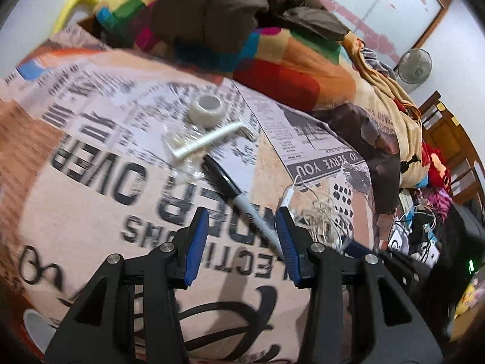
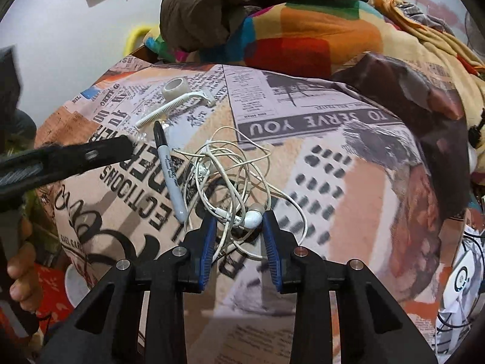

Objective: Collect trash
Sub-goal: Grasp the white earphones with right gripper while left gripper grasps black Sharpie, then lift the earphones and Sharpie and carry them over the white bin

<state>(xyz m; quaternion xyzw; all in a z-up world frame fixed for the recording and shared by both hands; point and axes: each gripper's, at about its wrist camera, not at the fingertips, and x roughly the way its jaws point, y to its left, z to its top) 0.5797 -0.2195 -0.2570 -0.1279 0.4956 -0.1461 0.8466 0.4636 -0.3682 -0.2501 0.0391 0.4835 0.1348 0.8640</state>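
On the newspaper-print bedspread lie a white tape roll, a white disposable razor on a clear plastic wrapper, a black-capped marker and tangled white earphones. My left gripper is open, its tips on either side of the marker's grey end. My right gripper is open just above the earphones, with an earbud between its tips. The left gripper also shows in the right wrist view, pointing at the wrapper.
A colourful patchwork blanket and a brown jacket are piled at the far side of the bed. A yellow cloth heap lies at the right. A fan and cluttered floor items stand beyond the right edge.
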